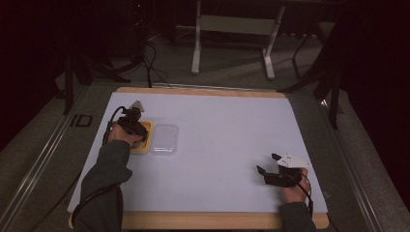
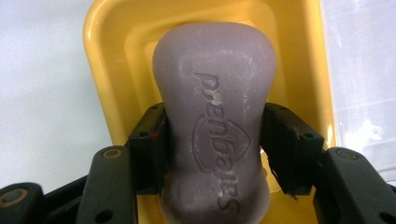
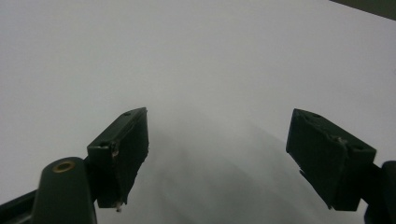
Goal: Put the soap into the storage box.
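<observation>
- Where the left hand-held gripper [image 2: 212,140] sits over the yellow soap dish [image 2: 112,60], its jaws are clamped on either flank of a mauve soap bar [image 2: 215,93], embossed lettering facing up.
- Soap bar: over the dish's hollow; whether it rests on the bottom or hangs just clear, I cannot tell.
- Clear lid [image 1: 164,138]: flat on the desk [image 1: 227,125], touching the dish's right side.
- Right hand-held gripper [image 3: 217,158]: jaws spread wide, nothing between them, idle above bare desk well apart from the dish.
- Risk, as I judge it: the bar's waisted, smooth sides could let it squirt out of the pads if squeezed harder or tilted.
- Further risk: the light dish may skid or tip against the lid.
</observation>
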Action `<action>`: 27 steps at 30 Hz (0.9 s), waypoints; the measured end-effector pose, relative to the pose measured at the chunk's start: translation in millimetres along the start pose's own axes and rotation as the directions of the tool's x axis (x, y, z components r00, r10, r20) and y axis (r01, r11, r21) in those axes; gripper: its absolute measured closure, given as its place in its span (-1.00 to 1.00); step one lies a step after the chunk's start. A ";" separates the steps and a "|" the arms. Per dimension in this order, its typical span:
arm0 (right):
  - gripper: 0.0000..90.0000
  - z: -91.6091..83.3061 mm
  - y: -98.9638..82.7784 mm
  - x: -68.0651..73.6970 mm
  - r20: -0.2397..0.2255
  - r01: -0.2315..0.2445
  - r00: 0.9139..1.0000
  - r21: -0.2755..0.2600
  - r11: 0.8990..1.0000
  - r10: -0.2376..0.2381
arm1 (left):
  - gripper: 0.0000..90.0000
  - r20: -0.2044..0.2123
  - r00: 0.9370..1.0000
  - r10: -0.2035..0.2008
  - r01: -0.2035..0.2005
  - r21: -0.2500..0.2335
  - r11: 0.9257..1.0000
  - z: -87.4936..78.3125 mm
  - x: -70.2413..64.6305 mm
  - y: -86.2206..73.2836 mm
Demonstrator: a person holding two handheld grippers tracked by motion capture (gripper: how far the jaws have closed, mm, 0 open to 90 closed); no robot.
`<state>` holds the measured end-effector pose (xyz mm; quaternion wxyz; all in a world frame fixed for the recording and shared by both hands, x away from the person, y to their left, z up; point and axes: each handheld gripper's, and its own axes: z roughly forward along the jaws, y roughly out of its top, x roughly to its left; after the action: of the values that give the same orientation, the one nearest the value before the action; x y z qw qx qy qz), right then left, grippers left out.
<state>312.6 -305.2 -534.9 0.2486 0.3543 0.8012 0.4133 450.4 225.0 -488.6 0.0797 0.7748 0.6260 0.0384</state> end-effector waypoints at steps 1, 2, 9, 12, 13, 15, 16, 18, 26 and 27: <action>-0.54 0.0 0.0 0.0 0.000 0.000 1.000 0.000 1.000 0.000 | -0.05 0.005 1.000 -0.003 0.003 -0.002 1.000 -0.3 0.4 -0.1; -0.54 0.1 0.0 0.0 0.000 0.000 1.000 0.000 1.000 0.000 | -0.05 0.009 1.000 -0.003 0.003 -0.005 1.000 -1.0 1.2 -0.3; -0.54 0.2 0.1 0.0 -0.001 0.004 1.000 0.001 1.000 -0.004 | -0.16 0.006 1.000 -0.006 0.006 -0.028 1.000 -9.0 2.5 -1.5; -0.54 0.3 0.1 0.1 -0.001 0.005 1.000 0.002 1.000 -0.005 | -0.19 0.005 1.000 -0.012 0.012 -0.049 0.999 -13.9 3.3 -1.7; -0.54 0.3 0.1 0.1 -0.001 0.005 1.000 0.002 1.000 -0.005 | -0.21 0.000 1.000 -0.007 0.007 -0.053 0.999 -15.2 3.0 -1.6; -0.54 0.3 0.1 0.2 0.000 0.004 1.000 0.003 1.000 -0.004 | -0.25 -0.014 1.000 -0.003 0.002 -0.058 0.998 -18.1 2.7 -1.6; -0.54 0.3 0.1 0.2 0.000 0.005 1.000 0.002 1.000 -0.005 | -0.27 -0.017 1.000 -0.004 0.003 -0.066 0.998 -19.9 2.9 -2.0; -0.54 0.4 0.1 0.2 -0.001 0.006 1.000 0.002 1.000 -0.006 | -0.28 -0.016 1.000 -0.002 0.001 -0.075 0.997 -21.8 3.2 -2.5; -0.54 0.5 0.2 0.3 0.000 0.007 1.000 0.006 1.000 -0.007 | -0.29 0.061 0.996 0.068 -0.054 -0.207 0.977 -50.2 1.2 -10.1; -0.54 0.6 0.2 0.3 0.000 0.007 1.000 0.007 1.000 -0.007 | -0.28 0.089 0.992 0.085 -0.062 -0.233 0.971 -56.7 0.0 -12.3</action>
<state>312.9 -304.6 -535.1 0.2489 0.3522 0.8038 0.4097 429.5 231.8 -434.9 0.1981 0.7840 0.5836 0.0751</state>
